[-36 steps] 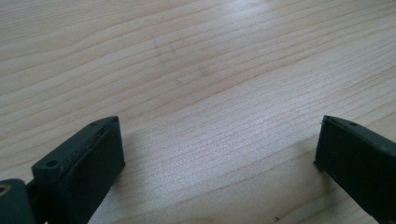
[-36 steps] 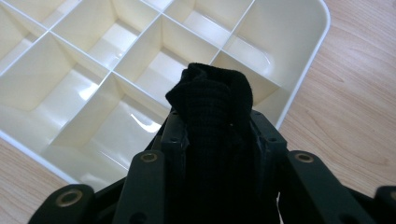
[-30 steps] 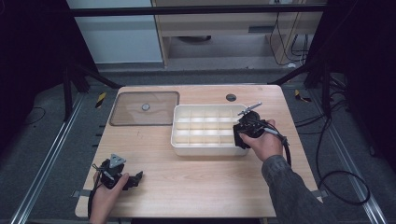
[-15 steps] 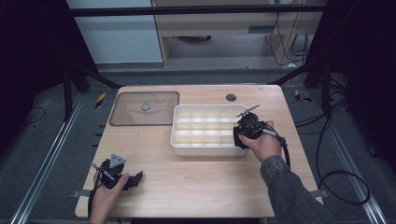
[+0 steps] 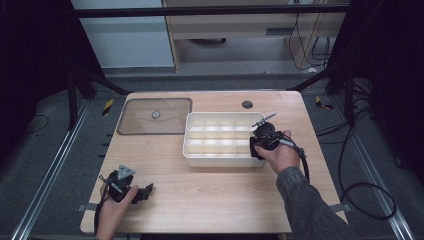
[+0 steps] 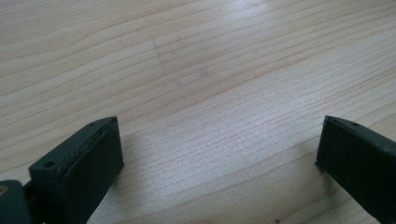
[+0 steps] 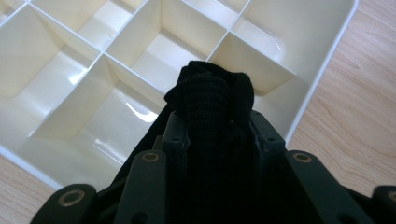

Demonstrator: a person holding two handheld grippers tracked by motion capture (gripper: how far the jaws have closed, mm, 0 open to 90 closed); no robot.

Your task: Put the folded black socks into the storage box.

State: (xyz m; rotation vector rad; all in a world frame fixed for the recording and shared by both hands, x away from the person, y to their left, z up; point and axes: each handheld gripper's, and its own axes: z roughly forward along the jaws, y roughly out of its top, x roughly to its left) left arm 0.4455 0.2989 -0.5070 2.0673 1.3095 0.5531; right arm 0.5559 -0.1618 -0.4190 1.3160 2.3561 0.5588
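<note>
left hand [image 5: 116, 200]: coming in from the bottom edge, holding the left gripper [image 6: 219, 154] low and level | left jaws: standing wide apart, nothing between them | right forearm: reaching forward in a grey sleeve | right gripper [image 7: 215, 100]: tilting downward, jaws pressing on a black cloth [image 7: 212, 98] bunched between them

Right tongs [image 5: 257, 146] with black cloth [image 5: 254, 150] over white divided tray [image 5: 220, 156]; left tongs [image 5: 142, 192] low on wooden table [image 5: 210, 195].
</note>
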